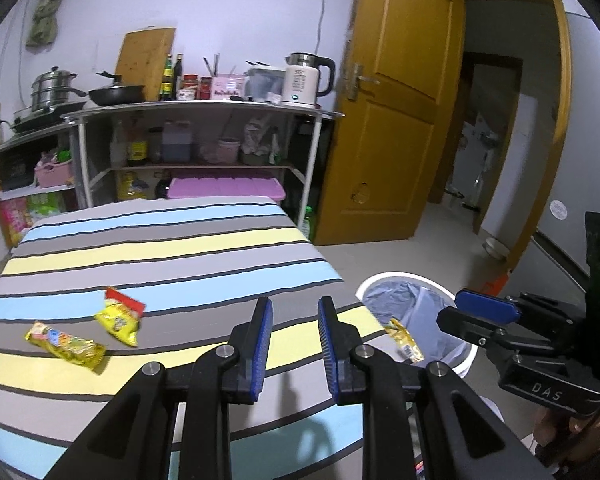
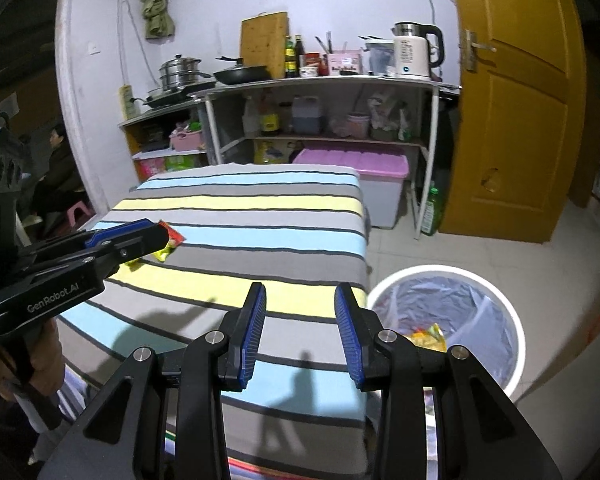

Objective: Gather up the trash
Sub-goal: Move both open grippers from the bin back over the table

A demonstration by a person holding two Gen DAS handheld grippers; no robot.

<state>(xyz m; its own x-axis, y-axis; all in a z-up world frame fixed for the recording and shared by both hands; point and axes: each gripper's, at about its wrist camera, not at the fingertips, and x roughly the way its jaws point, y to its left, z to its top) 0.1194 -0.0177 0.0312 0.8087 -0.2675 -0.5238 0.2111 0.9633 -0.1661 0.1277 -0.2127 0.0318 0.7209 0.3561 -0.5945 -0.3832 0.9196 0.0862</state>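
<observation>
Two yellow snack wrappers lie on the striped table (image 1: pixel 180 248): a long one (image 1: pixel 65 345) at the left and a yellow-and-red one (image 1: pixel 119 317) beside it. A third yellow wrapper (image 1: pixel 405 340) is in mid-air over the rim of the white trash bin (image 1: pixel 458 366); in the right wrist view it (image 2: pixel 428 337) shows inside the bin (image 2: pixel 516 332). My left gripper (image 1: pixel 294 318) is open and empty above the table's near side. My right gripper (image 2: pixel 300 308) is open and empty at the table's right edge beside the bin.
A metal shelf rack (image 1: pixel 204 136) with a kettle, pans, bottles and a purple-lidded box stands behind the table. An open wooden door (image 1: pixel 392 120) is to the right. A person sits at the far left (image 2: pixel 58 168).
</observation>
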